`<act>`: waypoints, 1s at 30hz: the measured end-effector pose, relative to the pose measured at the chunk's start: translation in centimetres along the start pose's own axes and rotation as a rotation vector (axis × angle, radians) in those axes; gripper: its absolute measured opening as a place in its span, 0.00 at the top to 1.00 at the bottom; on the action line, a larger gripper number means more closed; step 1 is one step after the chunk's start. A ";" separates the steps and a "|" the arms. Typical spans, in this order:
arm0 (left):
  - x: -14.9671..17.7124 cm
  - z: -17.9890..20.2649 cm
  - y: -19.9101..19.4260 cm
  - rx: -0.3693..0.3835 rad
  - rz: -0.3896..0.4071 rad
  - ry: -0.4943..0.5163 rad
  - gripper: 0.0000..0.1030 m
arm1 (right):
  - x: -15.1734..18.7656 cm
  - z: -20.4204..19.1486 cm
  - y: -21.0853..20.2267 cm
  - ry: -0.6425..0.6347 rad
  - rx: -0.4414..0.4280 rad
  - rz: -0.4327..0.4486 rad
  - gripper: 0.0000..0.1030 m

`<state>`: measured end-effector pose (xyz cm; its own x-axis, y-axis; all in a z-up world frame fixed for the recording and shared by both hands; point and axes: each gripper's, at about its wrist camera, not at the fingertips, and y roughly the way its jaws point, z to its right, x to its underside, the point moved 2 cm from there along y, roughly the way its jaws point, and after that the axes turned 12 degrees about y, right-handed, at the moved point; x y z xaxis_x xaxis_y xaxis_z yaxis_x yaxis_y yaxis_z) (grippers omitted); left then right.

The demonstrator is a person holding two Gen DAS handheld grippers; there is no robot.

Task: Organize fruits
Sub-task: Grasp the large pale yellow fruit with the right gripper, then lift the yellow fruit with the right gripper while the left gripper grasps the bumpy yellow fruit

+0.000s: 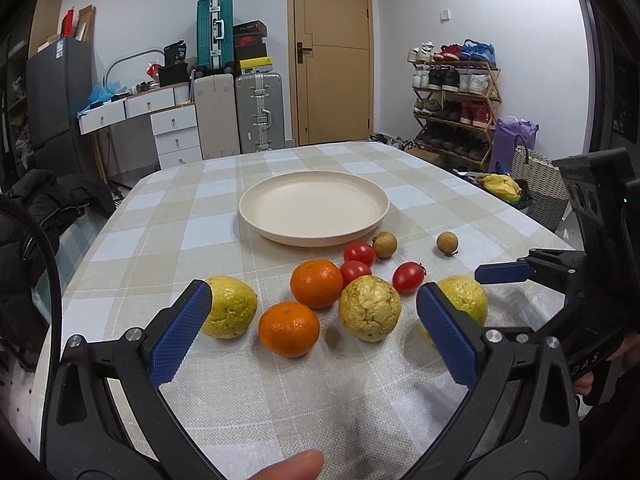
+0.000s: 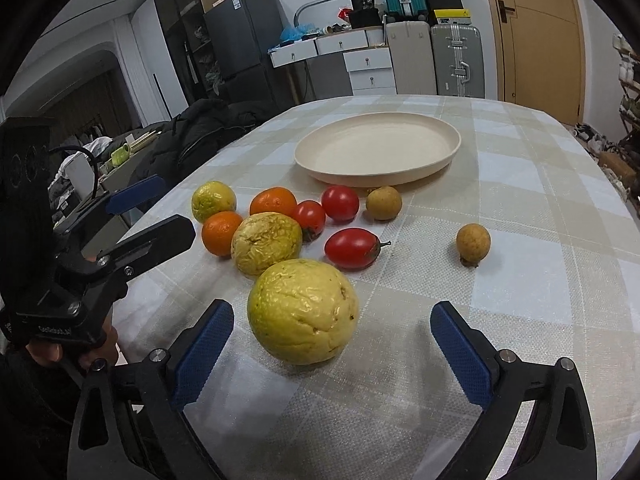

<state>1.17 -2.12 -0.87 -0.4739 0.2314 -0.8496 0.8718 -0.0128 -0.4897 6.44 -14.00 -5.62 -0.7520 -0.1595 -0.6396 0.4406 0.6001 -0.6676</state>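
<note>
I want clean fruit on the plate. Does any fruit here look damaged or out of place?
The two yellow fruits nearest the right gripper have wrinkled, dented skin: one just ahead of its open jaws, one behind it. One small brown fruit sits apart from the cluster. The plate holds nothing.

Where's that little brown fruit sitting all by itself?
In the right wrist view the lone brown fruit sits on the tablecloth to the right of the fruit cluster, apart from the nearest tomato and nearer the camera than the plate.
</note>
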 end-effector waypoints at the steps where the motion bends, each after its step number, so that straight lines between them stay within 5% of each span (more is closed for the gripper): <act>1: 0.0 0.1 0.1 0.006 -0.003 -0.001 0.01 | -0.1 0.0 0.0 0.003 -0.005 -0.004 0.12; 7: 0.0 0.3 0.4 0.050 -0.018 0.000 0.02 | 0.0 -0.2 0.6 0.004 -0.043 -0.043 0.22; 13: -0.1 1.0 0.7 0.080 -0.026 0.021 0.08 | -0.1 -0.3 0.9 0.025 -0.096 -0.062 0.44; 24: -0.2 2.3 0.8 0.183 -0.027 0.032 0.10 | -1.2 1.1 -1.6 0.061 -0.069 0.033 0.45; 30: -0.2 3.3 1.9 0.232 -0.070 0.043 0.36 | -1.6 2.3 -1.8 0.098 -0.061 0.038 0.45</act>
<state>2.53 -5.40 -2.24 -0.5224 0.2811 -0.8051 0.7826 -0.2168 -0.5835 7.97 -16.63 -4.23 -0.7813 -0.0599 -0.6213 0.4412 0.6511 -0.6176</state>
